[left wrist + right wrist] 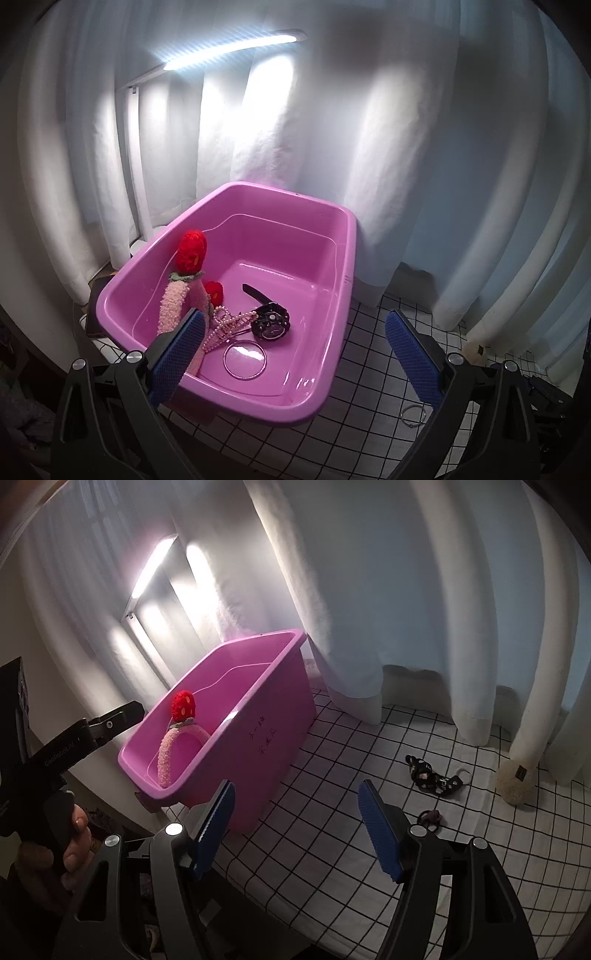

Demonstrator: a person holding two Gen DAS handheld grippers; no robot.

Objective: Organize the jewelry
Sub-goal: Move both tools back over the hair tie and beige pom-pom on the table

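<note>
A pink plastic bin stands on the checked cloth. Inside it lie a fuzzy pink headband with red strawberries, a pearl hair clip, a black watch and a clear bangle. My left gripper is open and empty over the bin's near rim. A small metal ring lies on the cloth by its right finger. My right gripper is open and empty beside the bin. A black patterned strap, a dark hair tie and a fuzzy cream ball lie on the cloth at right.
White curtains hang close behind the bin and along the right. A lit bar lamp stands at the back left. The left gripper's handle and the hand on it show at the right wrist view's left edge. The checked cloth covers the table.
</note>
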